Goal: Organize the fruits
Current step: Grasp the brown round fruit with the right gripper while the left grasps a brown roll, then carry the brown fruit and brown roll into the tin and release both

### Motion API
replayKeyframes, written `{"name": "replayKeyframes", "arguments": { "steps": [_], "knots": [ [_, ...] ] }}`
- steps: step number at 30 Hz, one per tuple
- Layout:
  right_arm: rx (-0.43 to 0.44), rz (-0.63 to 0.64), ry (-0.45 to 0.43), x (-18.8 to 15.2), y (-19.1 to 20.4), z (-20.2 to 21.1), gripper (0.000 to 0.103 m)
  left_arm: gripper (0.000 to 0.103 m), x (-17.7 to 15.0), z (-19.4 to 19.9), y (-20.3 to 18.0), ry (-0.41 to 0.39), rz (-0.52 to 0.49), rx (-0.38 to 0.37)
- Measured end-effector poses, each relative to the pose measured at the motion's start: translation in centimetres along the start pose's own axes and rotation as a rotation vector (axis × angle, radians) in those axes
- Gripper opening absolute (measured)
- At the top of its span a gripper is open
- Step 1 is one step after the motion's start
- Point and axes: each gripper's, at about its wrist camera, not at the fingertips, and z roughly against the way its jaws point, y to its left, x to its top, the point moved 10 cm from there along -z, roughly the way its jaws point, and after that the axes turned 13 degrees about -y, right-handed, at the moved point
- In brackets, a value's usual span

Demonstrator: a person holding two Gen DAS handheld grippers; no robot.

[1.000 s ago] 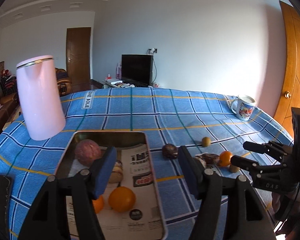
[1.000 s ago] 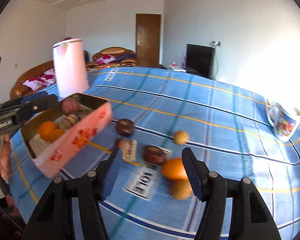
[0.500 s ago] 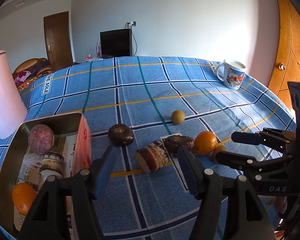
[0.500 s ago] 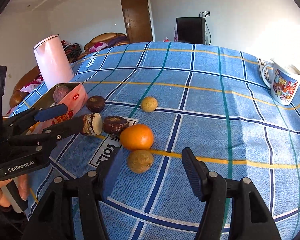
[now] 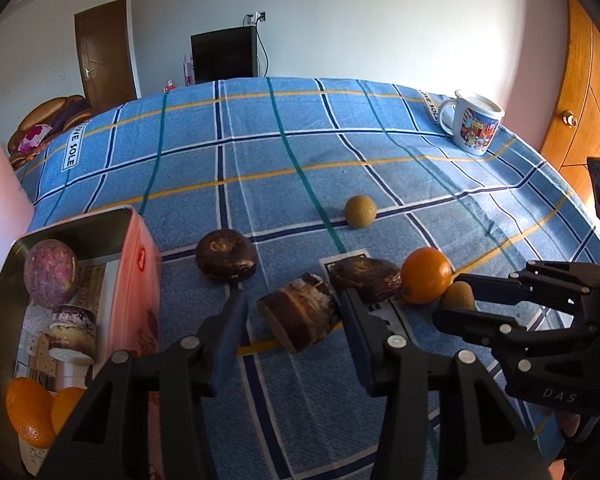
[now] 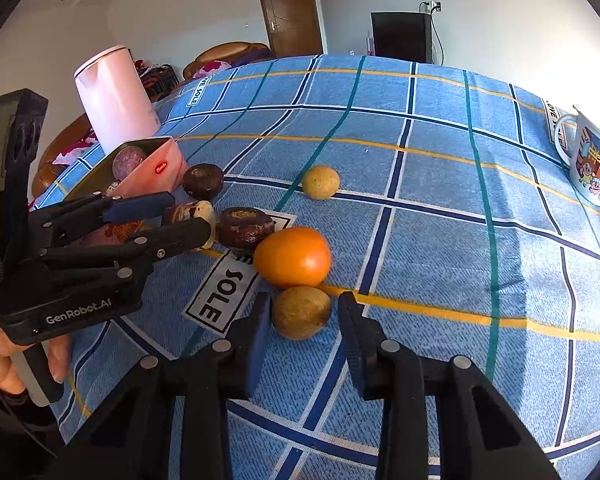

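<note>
My left gripper (image 5: 294, 322) is open, its jaws either side of a cut brown fruit piece (image 5: 298, 320) lying on the blue cloth. My right gripper (image 6: 302, 316) is open around a small tan fruit (image 6: 300, 312), not touching it. An orange (image 6: 293, 257) sits just beyond it. Two dark brown fruits (image 5: 225, 254) (image 5: 364, 279) and a second tan fruit (image 5: 360, 211) lie nearby. A pink tin (image 5: 142, 272) at the left holds a purple fruit (image 5: 50, 272), a cut piece and two oranges (image 5: 28, 416).
A pink kettle (image 6: 116, 100) stands behind the tin. A printed mug (image 6: 594, 164) stands at the far right of the table. A wooden door (image 5: 580, 92) is to the right, beyond the table edge.
Both grippers have moved forward and down. The left went from over the tin to the cut brown piece. The right closed in on the small tan fruit.
</note>
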Motion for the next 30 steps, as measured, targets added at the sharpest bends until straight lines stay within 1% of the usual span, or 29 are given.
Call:
{"name": "replayKeyframes", "arguments": {
  "steps": [3,5,12,17,25,30],
  "knots": [
    [0.0,-0.004,-0.001,0.0,-0.1,0.0,0.035,0.045,0.0,-0.1,0.0,0.003,0.007,-0.007],
    [-0.004,0.008,-0.005,0.1,0.1,0.1,0.033,0.045,0.0,0.0,0.1,0.0,0.012,-0.005],
    [-0.016,0.004,-0.06,0.7,-0.1,1.2,0.032,0.045,0.7,0.9,0.0,-0.051,0.008,-0.008],
    [-0.009,0.009,-0.1,1.2,0.1,2.0,0.032,0.045,1.5,2.1,-0.1,-0.119,-0.005,-0.006],
    [-0.016,0.037,-0.178,2.1,0.6,3.4,0.032,0.045,2.3,3.6,-0.8,-0.199,-0.017,-0.019],
    [-0.025,0.047,-0.225,2.7,0.6,4.2,0.032,0.045,2.6,4.4,-0.8,-0.24,-0.016,-0.014]
  ]
}}
